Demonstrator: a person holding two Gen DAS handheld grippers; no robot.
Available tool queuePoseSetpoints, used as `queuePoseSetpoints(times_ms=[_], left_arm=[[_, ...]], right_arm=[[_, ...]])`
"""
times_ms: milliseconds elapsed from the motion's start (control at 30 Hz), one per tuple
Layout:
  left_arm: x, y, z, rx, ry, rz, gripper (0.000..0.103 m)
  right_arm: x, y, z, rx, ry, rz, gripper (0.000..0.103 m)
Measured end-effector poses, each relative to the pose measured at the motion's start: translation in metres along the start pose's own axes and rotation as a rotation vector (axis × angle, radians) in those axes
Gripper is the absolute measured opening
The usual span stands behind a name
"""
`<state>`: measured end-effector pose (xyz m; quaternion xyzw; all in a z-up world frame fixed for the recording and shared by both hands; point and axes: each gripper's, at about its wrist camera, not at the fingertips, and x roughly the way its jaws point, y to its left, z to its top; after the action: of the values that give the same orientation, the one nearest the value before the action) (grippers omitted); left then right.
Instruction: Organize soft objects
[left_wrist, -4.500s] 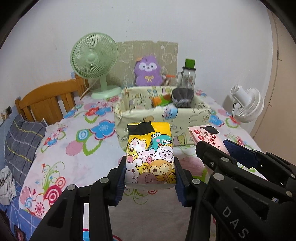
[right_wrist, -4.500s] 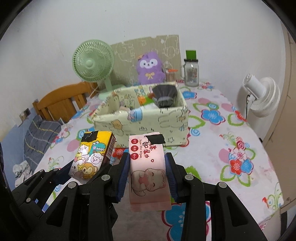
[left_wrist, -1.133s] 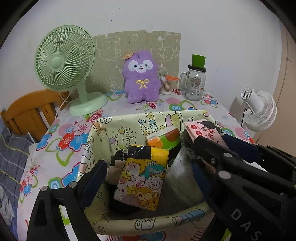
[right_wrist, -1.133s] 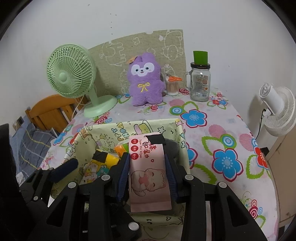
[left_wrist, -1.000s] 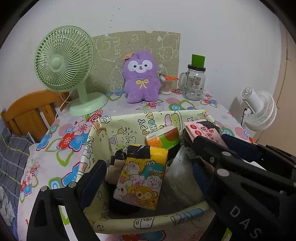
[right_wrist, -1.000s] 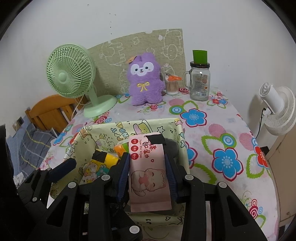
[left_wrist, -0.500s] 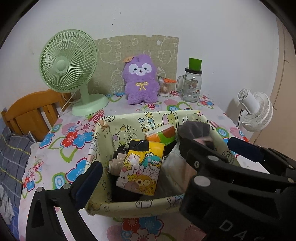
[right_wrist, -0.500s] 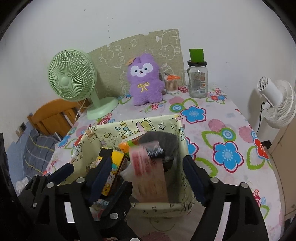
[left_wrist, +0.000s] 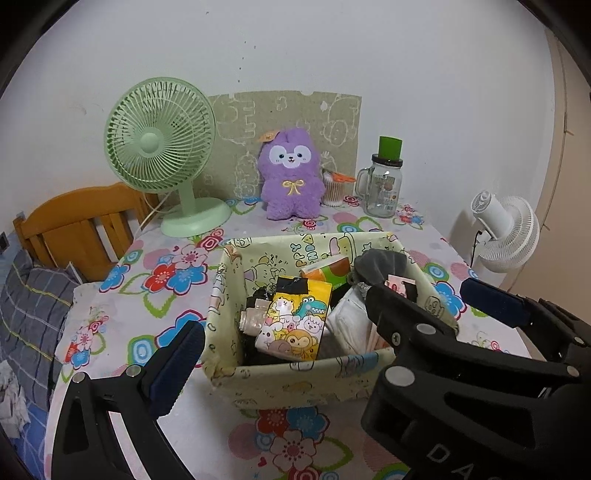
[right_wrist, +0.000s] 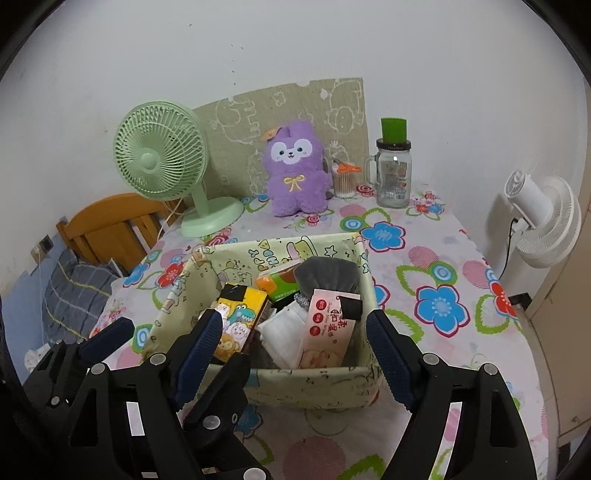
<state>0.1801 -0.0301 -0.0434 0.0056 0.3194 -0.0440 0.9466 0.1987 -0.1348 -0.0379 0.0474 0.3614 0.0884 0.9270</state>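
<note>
Both packs released into fabric bin; both grippers empty, jaws spread

Change: yellow cartoon pack and pink wipes pack, earlier pinched in the left gripper and right gripper, now stand tilted inside the fabric bin, yellow at left, pink at right; judged stowed. Materials: glossy crinkly soft film packs, rectangular, black tape tabs; limp printed cloth bin, sagging walls; grey knit item at far right corner; fuzzy purple plush far on the floral tablecloth, outside the bin

The fabric bin was crammed full, leaving no gap inside. Behind it stood 1 green fan, 1 purple plush and 1 jar; tablecloth right of it lay open.
</note>
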Motion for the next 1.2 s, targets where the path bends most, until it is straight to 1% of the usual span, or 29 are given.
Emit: queuePoseSetpoints(times_ms=[233,333,767,900,1200], left_arm=[[-0.025,-0.001,-0.004,0.001,-0.035,0.005,0.103],[-0.035,0.000,-0.007,-0.002,-0.046,0.011,0.103],[-0.078,0.008,-0.025,-0.006,-0.091,0.021,0.103],[-0.090,0.012,-0.030,-0.017,-0.100,0.028,0.103],[-0.123,0.016,-0.038,-0.019,-0.157,0.035,0.103]], right_arm=[[-0.025,0.003,-0.004,-0.023,-0.034,-0.040,0.083],[-0.038,0.002,-0.007,-0.025,-0.056,-0.055,0.089],[-0.084,0.005,-0.024,-0.036,-0.112,-0.084,0.093],[-0.099,0.001,-0.030,-0.026,-0.134,-0.095,0.094],[-0.133,-0.015,-0.041,-0.004,-0.192,-0.142,0.097]])
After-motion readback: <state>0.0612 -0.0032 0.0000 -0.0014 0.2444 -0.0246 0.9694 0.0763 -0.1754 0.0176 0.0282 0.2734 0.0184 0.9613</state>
